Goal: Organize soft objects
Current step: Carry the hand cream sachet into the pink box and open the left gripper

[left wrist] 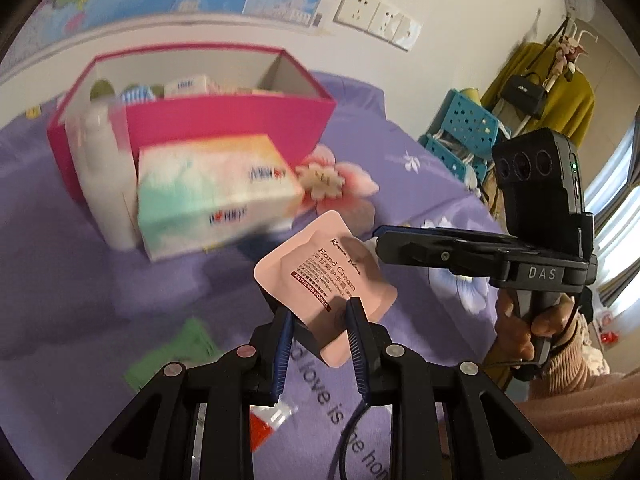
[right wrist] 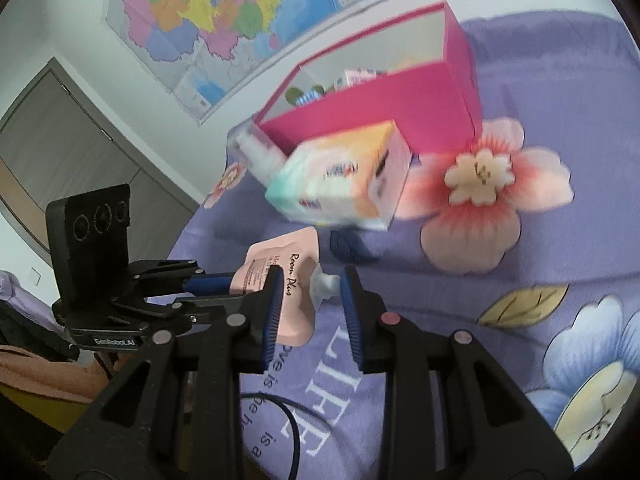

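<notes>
A pink hand cream pouch (left wrist: 320,264) hangs above the purple flowered bedsheet (left wrist: 80,240). My left gripper (left wrist: 320,320) is shut on its lower part. In the right wrist view the pouch (right wrist: 282,252) lies crosswise, and its white cap (right wrist: 326,282) sits between the pads of my right gripper (right wrist: 310,300), which is shut on that end. The left gripper (right wrist: 224,282) comes in from the left there. Behind stands an open pink box (left wrist: 224,116) with several packs inside. A pastel tissue pack (left wrist: 212,188) leans against its front, and a white bottle (left wrist: 104,168) stands beside it.
A hand (left wrist: 520,328) in a pink sleeve holds the right gripper (left wrist: 380,238) at the right of the left wrist view. A green item (left wrist: 172,352) and a red-and-white packet (left wrist: 264,424) lie on the sheet near me. Teal baskets (left wrist: 464,128) stand beyond the bed.
</notes>
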The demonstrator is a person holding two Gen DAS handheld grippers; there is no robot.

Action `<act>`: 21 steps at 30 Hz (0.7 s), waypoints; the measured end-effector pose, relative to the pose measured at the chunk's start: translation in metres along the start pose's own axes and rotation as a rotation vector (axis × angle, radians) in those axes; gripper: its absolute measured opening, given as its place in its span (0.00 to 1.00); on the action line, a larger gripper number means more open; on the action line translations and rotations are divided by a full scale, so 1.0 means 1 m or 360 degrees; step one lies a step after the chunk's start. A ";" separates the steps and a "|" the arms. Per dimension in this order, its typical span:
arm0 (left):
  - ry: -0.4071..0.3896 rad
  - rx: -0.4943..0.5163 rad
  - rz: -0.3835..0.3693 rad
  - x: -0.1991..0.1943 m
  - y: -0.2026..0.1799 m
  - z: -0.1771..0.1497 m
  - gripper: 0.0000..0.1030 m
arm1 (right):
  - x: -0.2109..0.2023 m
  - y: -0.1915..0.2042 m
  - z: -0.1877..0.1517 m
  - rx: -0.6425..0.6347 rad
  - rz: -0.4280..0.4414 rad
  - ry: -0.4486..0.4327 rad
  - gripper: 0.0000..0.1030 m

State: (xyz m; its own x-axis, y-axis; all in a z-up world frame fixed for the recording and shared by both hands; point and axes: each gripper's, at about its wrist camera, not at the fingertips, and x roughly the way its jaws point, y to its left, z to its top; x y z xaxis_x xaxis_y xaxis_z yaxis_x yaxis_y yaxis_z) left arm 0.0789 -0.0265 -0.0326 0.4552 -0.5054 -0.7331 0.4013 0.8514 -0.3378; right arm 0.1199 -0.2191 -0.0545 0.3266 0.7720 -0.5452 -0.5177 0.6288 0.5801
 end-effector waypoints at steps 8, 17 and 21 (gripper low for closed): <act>-0.0085 0.0047 0.0045 -0.009 -0.002 0.021 0.25 | -0.006 0.004 0.022 -0.0028 -0.0014 -0.0088 0.32; -0.0130 0.0076 0.0064 -0.012 -0.004 0.037 0.25 | -0.012 0.004 0.036 -0.0058 -0.0023 -0.0127 0.32; -0.0141 0.0082 0.0075 -0.012 -0.004 0.042 0.25 | -0.012 0.004 0.041 -0.0067 -0.0028 -0.0138 0.32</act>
State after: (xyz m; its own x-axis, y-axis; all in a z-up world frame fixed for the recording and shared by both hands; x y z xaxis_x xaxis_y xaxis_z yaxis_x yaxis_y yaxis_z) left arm 0.1052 -0.0295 0.0021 0.5420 -0.4773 -0.6917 0.4171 0.8673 -0.2716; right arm 0.1462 -0.2225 -0.0209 0.4024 0.7672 -0.4995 -0.5435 0.6393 0.5440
